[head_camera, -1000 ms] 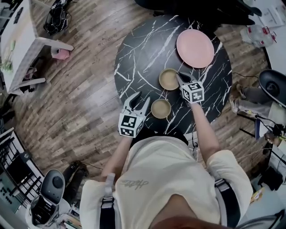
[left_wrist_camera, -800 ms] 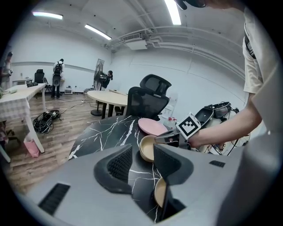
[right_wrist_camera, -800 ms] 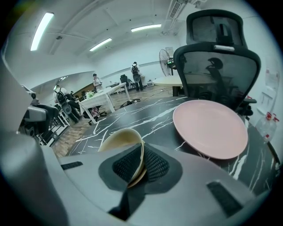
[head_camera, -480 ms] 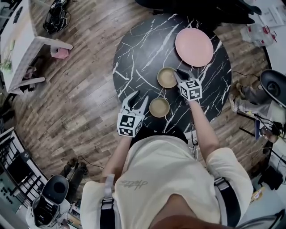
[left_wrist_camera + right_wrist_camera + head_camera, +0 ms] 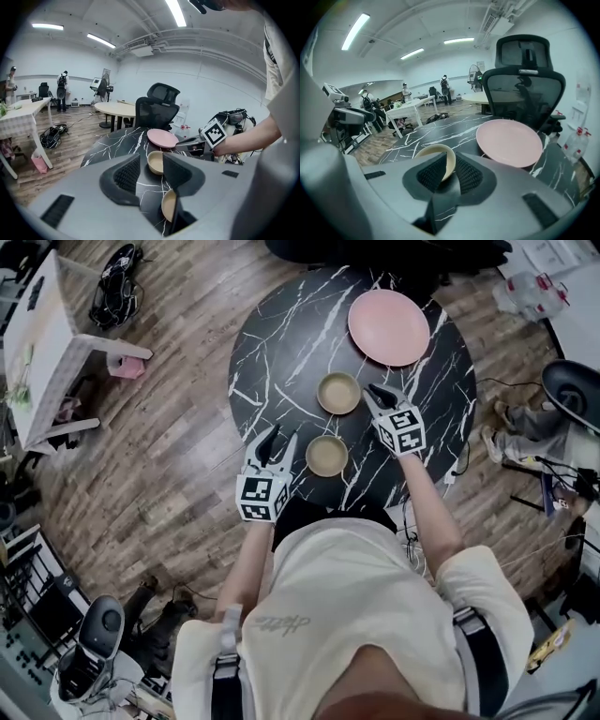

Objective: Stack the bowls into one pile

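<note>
Two tan bowls sit apart on the round black marble table [image 5: 272, 343]. The far bowl [image 5: 338, 393] [image 5: 427, 153] stands upright beside my right gripper [image 5: 373, 392] [image 5: 449, 159]. Its jaws have just been opening; the bowl's rim shows between them, and the pads do not press on it. The near bowl [image 5: 326, 455] [image 5: 168, 205] lies just right of my left gripper [image 5: 278, 439] [image 5: 150, 158], which hangs open and empty over the table's front edge. In the left gripper view the far bowl [image 5: 153, 165] appears between the spread jaws, well beyond them.
A pink plate [image 5: 388, 327] [image 5: 508, 141] lies at the table's far right. A black office chair [image 5: 524, 89] stands behind it. Wooden floor surrounds the table, with a white table [image 5: 37, 334] at the far left and cables on the floor.
My right gripper has loosened from the far bowl's rim and drawn back a little toward me. The bowl stays on the table. My left gripper has kept its place.
</note>
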The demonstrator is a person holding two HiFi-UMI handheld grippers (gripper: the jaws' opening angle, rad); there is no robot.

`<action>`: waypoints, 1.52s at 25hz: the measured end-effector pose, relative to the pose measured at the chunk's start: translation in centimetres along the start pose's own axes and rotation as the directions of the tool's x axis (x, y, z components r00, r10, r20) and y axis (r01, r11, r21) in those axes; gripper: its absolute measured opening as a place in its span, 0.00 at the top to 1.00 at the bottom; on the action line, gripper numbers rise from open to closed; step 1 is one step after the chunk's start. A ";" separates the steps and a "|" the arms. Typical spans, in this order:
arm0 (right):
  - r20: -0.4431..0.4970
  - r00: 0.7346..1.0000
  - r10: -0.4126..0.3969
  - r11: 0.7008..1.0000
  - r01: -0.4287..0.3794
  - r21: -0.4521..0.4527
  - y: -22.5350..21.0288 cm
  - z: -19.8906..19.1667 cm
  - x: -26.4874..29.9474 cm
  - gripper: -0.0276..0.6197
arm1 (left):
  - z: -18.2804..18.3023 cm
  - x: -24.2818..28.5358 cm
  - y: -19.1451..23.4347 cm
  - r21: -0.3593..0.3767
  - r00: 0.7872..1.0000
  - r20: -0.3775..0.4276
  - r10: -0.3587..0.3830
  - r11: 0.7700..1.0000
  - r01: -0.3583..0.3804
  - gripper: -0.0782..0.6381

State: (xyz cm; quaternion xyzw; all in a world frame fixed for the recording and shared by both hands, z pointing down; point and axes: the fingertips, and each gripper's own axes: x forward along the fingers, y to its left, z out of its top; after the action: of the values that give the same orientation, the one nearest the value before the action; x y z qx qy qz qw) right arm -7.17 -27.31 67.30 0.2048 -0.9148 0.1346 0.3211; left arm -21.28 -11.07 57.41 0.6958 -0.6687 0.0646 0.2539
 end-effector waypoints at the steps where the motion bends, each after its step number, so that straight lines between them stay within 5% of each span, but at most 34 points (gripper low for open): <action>1: 0.012 1.000 -0.005 1.000 0.005 -0.002 0.1 0.0 -0.9 0.86 | 0.1 -0.2 -0.2 0.007 1.000 0.002 0.001 1.000 -0.001 0.66; 21: 0.170 0.973 -0.159 0.984 0.142 0.107 -0.3 -5.8 -17.2 0.95 | 0.1 -2.3 -6.2 0.115 0.999 -0.025 -0.044 0.992 0.047 0.66; 38: 0.162 0.969 -0.187 0.970 0.156 0.188 0.8 -11.2 -19.7 0.95 | -4.5 1.2 -6.1 0.134 0.983 -0.168 -0.076 0.986 0.099 0.66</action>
State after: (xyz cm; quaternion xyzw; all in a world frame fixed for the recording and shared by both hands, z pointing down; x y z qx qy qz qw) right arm 12.45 -16.66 63.04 0.3218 -0.9033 0.1669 0.2292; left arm -14.14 -10.32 60.23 0.7334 -0.6081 0.1570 0.2600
